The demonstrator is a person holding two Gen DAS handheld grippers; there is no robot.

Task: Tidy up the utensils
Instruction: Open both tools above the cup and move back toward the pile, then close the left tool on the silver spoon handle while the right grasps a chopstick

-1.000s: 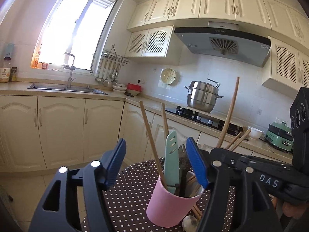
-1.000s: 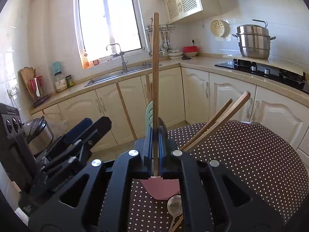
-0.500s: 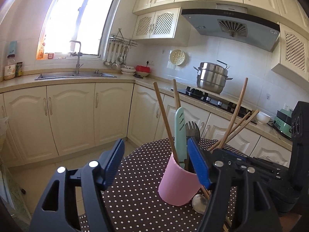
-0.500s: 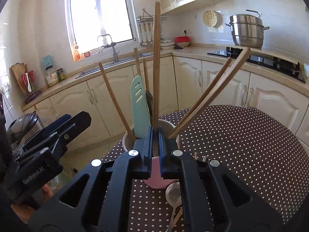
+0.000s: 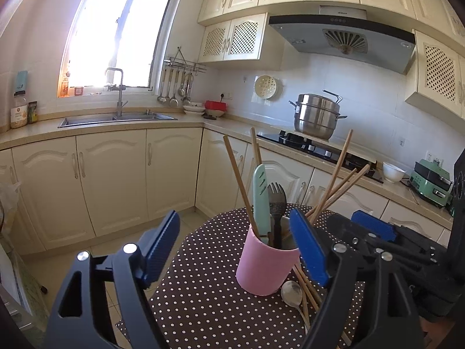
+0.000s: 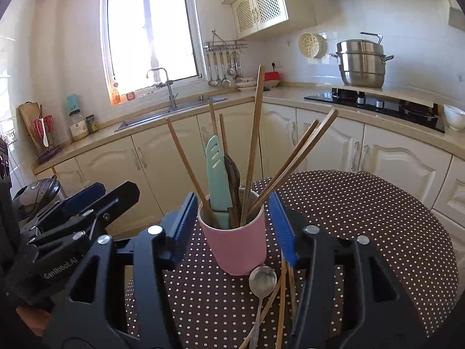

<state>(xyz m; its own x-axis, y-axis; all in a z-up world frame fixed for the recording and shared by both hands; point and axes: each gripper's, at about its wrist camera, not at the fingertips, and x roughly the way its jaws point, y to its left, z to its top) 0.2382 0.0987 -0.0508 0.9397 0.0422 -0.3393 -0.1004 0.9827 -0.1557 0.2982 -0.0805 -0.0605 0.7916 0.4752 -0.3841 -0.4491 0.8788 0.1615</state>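
Once clamped, right gripper [image 6: 234, 226] fingers [image 6: 280, 226] apart

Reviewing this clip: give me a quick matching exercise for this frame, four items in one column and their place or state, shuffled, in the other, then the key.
Items:
1. metal spoon
2. mint green utensil
3. right gripper
4. steel pot

Places or states:
A. on the stove
B. open, holding nothing
C. standing in the pink cup
D. lying on the dotted tablecloth in front of the cup

Pairs: 1-D, 2-C, 3-B, 4-A
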